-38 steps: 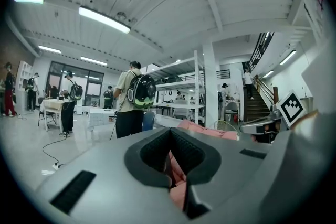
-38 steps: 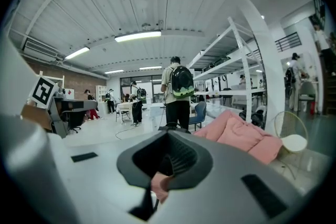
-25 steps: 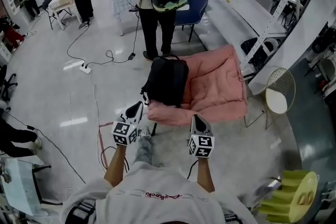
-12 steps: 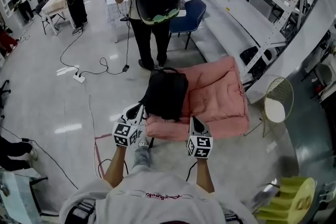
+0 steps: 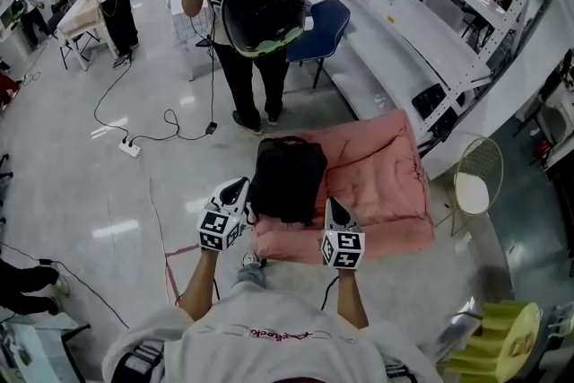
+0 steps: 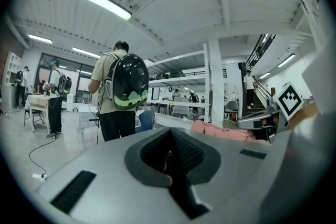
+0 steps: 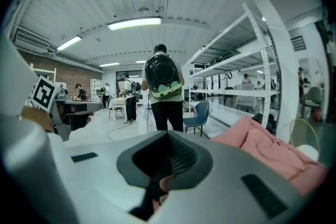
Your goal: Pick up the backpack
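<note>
Backpack [image 5: 287, 179]: black and soft-sided, lying flat on the near-left part of a pink cushioned seat [image 5: 381, 166], with its near edge close to the seat's front rim. A carry loop appears to sit at its far end, but it is too small to confirm. The left gripper [image 5: 237, 187] is just beside the near-left corner of the backpack; whether they touch cannot be told. The right gripper [image 5: 331, 207] is near the near-right corner, over the front of the seat. Both gripper views show the jaws fully together with nothing between them, so the step in hand is judged to be the approach. Open both jaws wide before going closer, since closed tips can only push the bag. Bring one gripper to each side of the bag and take a strap, the loop or a firm fold of the shell. Check that no pink cushion fabric is caught with it. Lift both sides evenly, because a soft bag is likely to sag or swing if it is raised from one corner. A standing person [image 5: 247, 13] is close beyond the seat and a floor cable [image 5: 170, 126] lies to the left, so lift toward the operator.
</note>
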Demonstrator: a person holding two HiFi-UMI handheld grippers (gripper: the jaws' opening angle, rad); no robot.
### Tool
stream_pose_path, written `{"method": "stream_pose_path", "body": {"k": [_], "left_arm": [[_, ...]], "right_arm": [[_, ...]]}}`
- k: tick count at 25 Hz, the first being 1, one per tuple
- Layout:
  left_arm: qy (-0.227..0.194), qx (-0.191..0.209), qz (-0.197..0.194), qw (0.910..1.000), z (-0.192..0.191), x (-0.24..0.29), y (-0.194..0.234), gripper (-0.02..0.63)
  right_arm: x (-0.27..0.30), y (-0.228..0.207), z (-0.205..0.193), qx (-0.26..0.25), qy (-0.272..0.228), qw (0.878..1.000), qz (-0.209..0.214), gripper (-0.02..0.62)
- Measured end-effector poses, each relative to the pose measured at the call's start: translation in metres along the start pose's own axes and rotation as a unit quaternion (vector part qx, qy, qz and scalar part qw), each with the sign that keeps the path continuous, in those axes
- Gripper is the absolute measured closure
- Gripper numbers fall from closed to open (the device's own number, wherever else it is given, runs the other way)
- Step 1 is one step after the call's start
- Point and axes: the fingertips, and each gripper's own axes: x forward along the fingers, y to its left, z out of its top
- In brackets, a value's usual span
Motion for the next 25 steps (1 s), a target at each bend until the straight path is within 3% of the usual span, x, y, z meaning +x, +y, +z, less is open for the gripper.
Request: {"method": "stream_pose_path", "body": {"k": [14,25], "left_arm": [[0.013,0.003,-0.048,0.9988,0.011,0.09,0.079,0.597],[0.041,-0.012,-0.077,0.9961,-0.01,0.126,0.08,0.597]], "right_arm": [[0.096,-0.006,0.037,0.011,-0.002,0.999,-0.046,0.577],[0.106,-0.022,0.025,0.018,0.022,0.997,-0.071,0.577]]}}
